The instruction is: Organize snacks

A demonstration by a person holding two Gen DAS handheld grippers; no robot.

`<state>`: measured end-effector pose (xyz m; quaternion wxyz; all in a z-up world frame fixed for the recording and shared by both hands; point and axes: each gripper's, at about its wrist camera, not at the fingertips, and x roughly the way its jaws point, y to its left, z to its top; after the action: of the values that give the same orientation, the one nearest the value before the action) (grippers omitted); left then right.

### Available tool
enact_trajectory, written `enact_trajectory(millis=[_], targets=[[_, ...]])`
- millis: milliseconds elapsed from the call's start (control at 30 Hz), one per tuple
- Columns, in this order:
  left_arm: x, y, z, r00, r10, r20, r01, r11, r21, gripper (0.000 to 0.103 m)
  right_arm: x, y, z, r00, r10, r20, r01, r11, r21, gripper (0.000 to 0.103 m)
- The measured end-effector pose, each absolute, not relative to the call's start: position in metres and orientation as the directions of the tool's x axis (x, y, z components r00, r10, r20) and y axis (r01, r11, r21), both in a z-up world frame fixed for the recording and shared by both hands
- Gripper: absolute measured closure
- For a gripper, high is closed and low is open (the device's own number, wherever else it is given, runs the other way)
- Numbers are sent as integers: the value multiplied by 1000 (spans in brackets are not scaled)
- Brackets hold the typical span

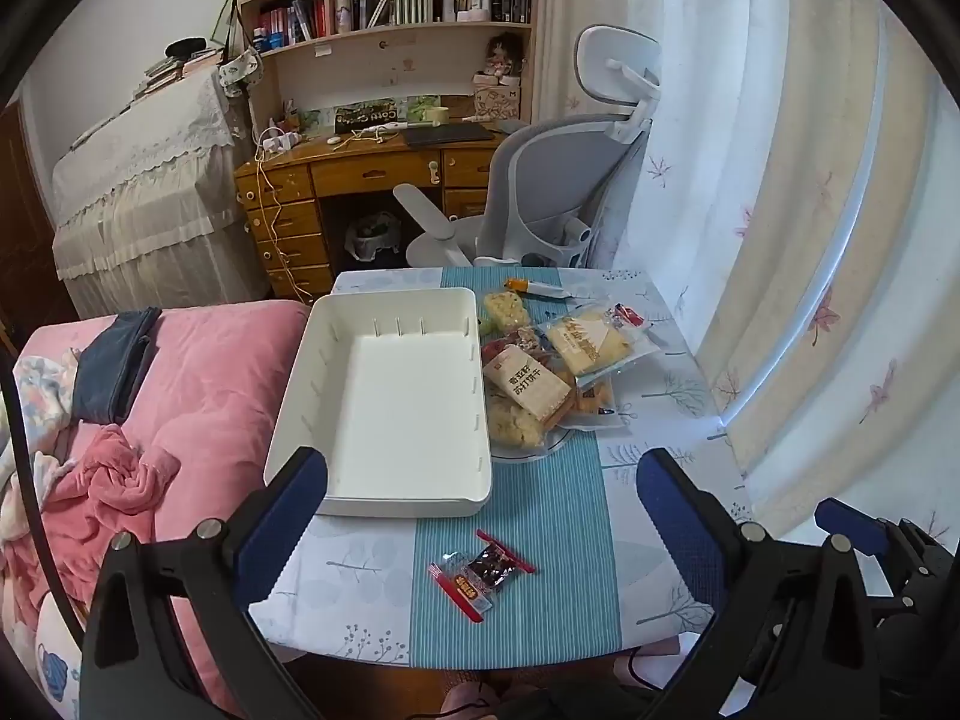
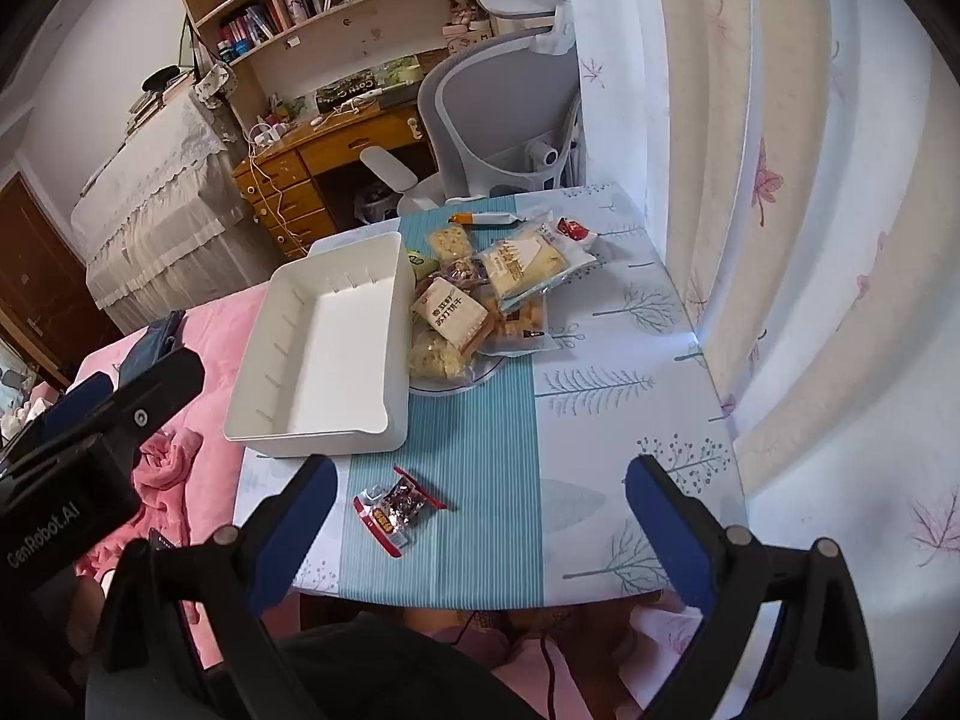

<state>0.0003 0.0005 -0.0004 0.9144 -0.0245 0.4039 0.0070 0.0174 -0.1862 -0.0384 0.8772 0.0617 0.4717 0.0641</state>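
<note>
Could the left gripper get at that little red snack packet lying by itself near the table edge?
Probably yes. The packet lies alone on the striped cloth, between the open left gripper's fingers as its camera sees it, with nothing on top or in front. The white bin sits further back, apart from it.

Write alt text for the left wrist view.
An empty white bin sits on a table beside a plate piled with snack packets. One small packet lies alone nearer the open left gripper, which holds nothing.

White bin; teal-striped, tree-printed tablecloth; pink blanket; red-edged snack packet.
</note>
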Motion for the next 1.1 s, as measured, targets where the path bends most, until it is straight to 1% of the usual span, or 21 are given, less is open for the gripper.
enact_trajectory(millis=[667, 900, 1100], targets=[[3, -6, 2, 683, -7, -730, -15, 1000, -23, 1, 19, -178, -40, 564, 143, -813, -25, 987, 156, 5], [8, 14, -3, 691, -43, -722, 30, 999, -31, 1, 16, -164, -37, 582, 109, -806, 11, 990, 142, 5], [14, 23, -9, 671, -84, -736, 65, 996, -55, 1, 15, -156, -37, 597, 72, -799, 42, 992, 120, 5]])
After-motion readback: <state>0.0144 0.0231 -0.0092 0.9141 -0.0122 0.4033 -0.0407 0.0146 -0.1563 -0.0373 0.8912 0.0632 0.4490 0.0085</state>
